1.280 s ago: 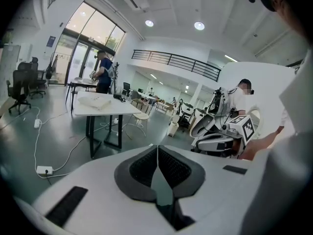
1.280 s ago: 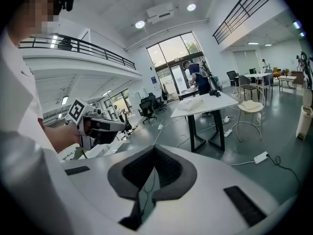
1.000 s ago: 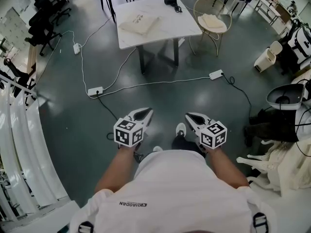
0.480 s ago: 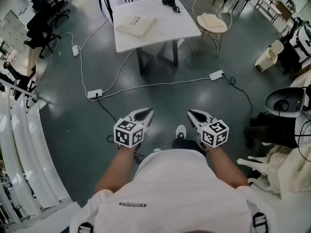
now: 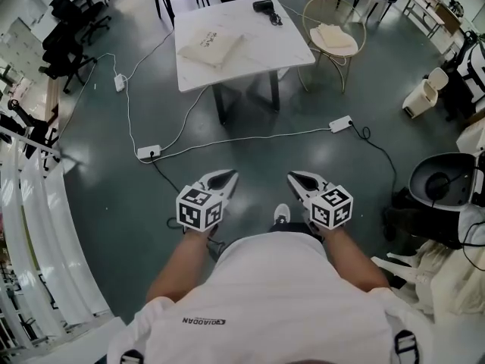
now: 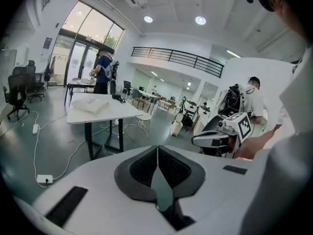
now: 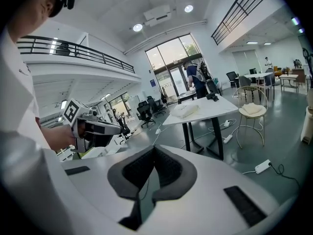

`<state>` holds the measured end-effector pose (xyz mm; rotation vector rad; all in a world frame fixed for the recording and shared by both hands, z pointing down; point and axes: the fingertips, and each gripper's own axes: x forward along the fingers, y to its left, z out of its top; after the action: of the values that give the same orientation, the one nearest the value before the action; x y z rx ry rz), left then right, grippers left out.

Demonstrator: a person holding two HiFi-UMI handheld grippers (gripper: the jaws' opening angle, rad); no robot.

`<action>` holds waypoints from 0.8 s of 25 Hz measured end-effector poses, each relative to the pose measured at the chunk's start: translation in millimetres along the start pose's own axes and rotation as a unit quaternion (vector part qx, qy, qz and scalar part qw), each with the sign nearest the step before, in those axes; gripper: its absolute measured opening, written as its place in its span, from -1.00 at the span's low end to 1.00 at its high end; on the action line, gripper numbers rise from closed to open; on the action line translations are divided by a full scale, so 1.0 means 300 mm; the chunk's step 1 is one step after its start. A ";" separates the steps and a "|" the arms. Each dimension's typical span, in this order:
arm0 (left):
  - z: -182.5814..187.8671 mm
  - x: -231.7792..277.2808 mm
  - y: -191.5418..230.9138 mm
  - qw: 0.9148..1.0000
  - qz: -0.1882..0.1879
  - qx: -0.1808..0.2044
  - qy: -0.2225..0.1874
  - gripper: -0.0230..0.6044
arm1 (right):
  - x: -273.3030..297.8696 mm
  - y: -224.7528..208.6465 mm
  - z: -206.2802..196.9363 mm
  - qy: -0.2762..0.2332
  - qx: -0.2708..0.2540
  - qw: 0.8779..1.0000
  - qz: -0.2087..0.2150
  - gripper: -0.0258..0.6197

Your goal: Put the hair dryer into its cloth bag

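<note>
Over the last second the bench (image 5: 258, 48) has slid a little nearer in the head view, and the power strip (image 5: 340, 123) on the floor has drifted down toward me. So I'm closing on the work area, not yet at it.

Both grippers ride out in front of my waist, as they did a second ago. The left gripper (image 5: 226, 176) and the right gripper (image 5: 296, 178) each have their fingers pressed together with nothing between them, and each gripper view shows that plainly.

The hair dryer (image 5: 265, 6) lies at the far edge of the bench. The cloth bag (image 5: 211, 45) lies flat nearer the middle, apart from the dryer. Neither is being touched.

I judge the task to be at its approach stage — 2 empty grippers, well short of the bench. Next I'd need to get within reach of the bench and open the fingers before anything can be picked up.
</note>
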<state>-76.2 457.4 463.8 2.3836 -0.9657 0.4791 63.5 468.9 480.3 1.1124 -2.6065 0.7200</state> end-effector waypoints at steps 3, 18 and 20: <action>0.050 0.049 0.017 1.000 0.005 -0.002 -0.006 -0.81 | 0.030 -0.056 0.026 0.004 -0.001 1.000 0.008 -0.85; 0.240 0.359 0.011 1.000 0.026 -0.010 -0.010 -0.82 | 0.017 -0.393 0.167 -0.002 0.003 1.000 0.023 -0.85; 0.256 0.403 -0.008 1.000 0.026 -0.010 -0.009 -0.82 | -0.005 -0.436 0.170 -0.003 0.005 1.000 0.023 -0.85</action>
<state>17.8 349.5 461.3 2.3539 -1.0382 0.4650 158.8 365.9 482.0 1.0623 -2.6441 0.7416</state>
